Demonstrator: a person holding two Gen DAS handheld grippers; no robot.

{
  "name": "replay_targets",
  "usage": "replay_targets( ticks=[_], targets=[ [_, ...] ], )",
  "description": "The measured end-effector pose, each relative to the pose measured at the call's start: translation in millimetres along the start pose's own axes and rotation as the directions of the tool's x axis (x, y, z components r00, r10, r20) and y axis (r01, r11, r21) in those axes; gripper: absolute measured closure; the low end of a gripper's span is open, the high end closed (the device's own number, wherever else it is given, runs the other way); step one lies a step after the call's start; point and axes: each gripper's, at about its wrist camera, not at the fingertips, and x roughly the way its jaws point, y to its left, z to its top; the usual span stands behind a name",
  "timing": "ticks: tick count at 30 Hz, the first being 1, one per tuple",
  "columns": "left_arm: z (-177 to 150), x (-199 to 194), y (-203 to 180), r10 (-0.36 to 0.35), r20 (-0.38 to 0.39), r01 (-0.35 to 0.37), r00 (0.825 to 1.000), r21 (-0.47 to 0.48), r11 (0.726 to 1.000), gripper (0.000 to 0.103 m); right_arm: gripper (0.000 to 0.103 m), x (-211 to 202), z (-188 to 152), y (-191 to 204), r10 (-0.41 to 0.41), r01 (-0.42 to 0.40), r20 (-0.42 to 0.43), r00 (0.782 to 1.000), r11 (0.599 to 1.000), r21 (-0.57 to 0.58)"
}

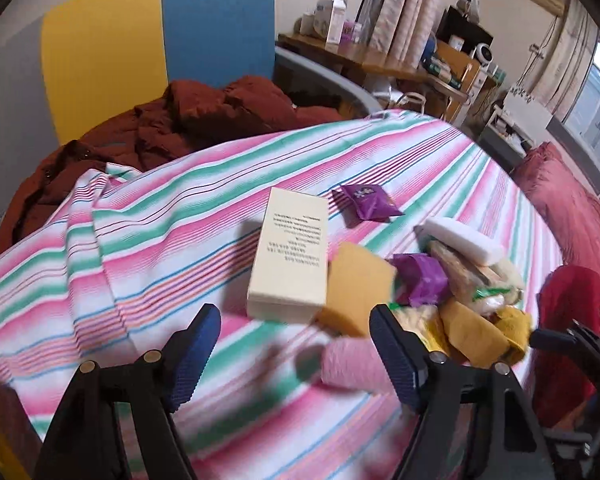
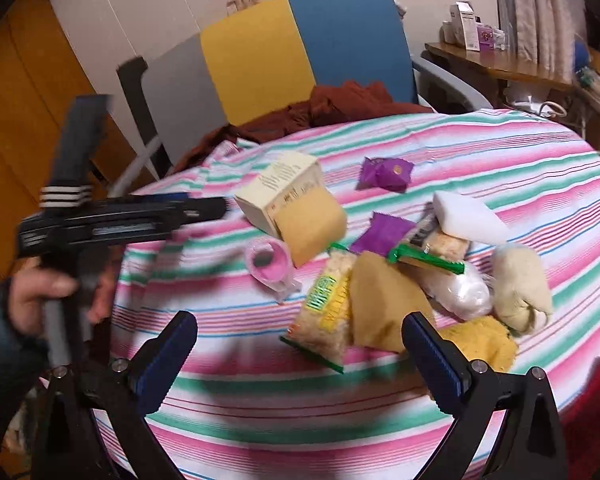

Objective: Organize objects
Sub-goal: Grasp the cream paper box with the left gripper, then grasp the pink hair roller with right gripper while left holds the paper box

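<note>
A pile of small objects lies on the striped tablecloth (image 2: 260,392). It includes a cream box (image 1: 290,252), a yellow sponge (image 2: 312,228), a pink tape roll (image 2: 268,264), two purple packets (image 2: 386,174), a rice snack pack (image 2: 324,312), a white block (image 2: 472,216) and a cream cloth bundle (image 2: 520,288). My left gripper (image 1: 296,356) hovers open just before the box, with the pink roll (image 1: 356,364) by its right finger. From the right wrist view the left gripper (image 2: 204,208) shows side-on, held by a hand (image 2: 48,300). My right gripper (image 2: 300,364) is open, nothing between its fingers, near the snack pack.
A chair (image 1: 160,40) in grey, yellow and blue stands behind the table with a rust-brown garment (image 1: 204,120) heaped on its seat. A wooden desk (image 1: 364,56) with boxes is at the back right. A red cushion (image 1: 568,208) lies past the table's right edge.
</note>
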Motion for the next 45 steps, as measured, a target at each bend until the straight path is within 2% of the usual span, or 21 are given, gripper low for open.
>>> replay_targets(
  ticks=[5,14,19,23,25,28,30,32,34,39,45],
  targets=[
    [18,24,-3,-0.021,-0.033,0.021,0.999,0.008,1.000,0.028,0.000,-6,2,-5,0.071,-0.073,0.039,0.997,0.997,0.040],
    [39,65,4,-0.015,-0.093,0.012,0.996,-0.033,0.999,0.040,0.000,-4,3,4,0.087,-0.087,0.029,0.996,0.996,-0.006],
    [36,71,12,-0.073,-0.094,0.066,0.993,-0.080,0.995,0.047,0.000,-2,2,2,0.082,-0.082,0.019,0.996,0.997,0.001],
    [16,50,17,-0.075,-0.039,0.071,0.996,-0.090,0.993,0.049,0.000,-2,2,2,0.076,-0.076,0.019,0.997,0.997,0.003],
    [1,35,26,-0.077,0.002,0.077,0.997,-0.139,0.987,0.049,0.000,-1,2,3,0.065,-0.065,0.016,0.998,0.998,-0.001],
    [-38,9,44,-0.066,0.048,0.076,0.997,-0.250,0.965,0.048,0.000,1,2,6,0.051,-0.051,0.008,0.999,0.999,-0.018],
    [-63,-5,46,-0.012,0.052,0.026,0.999,-0.270,0.962,0.049,0.000,4,1,7,0.042,-0.042,0.000,0.999,0.999,-0.029],
    [-84,-17,45,0.000,0.070,0.019,0.998,-0.272,0.962,0.049,0.000,6,0,11,0.034,-0.035,-0.012,0.999,0.998,-0.045],
    [-107,-32,38,0.050,0.080,-0.028,0.996,-0.252,0.967,0.049,0.000,10,-1,15,0.024,-0.026,-0.029,0.999,0.997,-0.069],
    [-147,-53,23,0.091,0.118,-0.060,0.989,-0.241,0.969,0.049,0.000,20,0,25,0.002,-0.008,-0.054,0.999,0.994,-0.107],
    [-165,-64,9,0.083,0.138,-0.051,0.987,-0.223,0.973,0.049,0.000,28,9,33,-0.043,0.037,-0.052,0.998,0.992,-0.124]
  ],
)
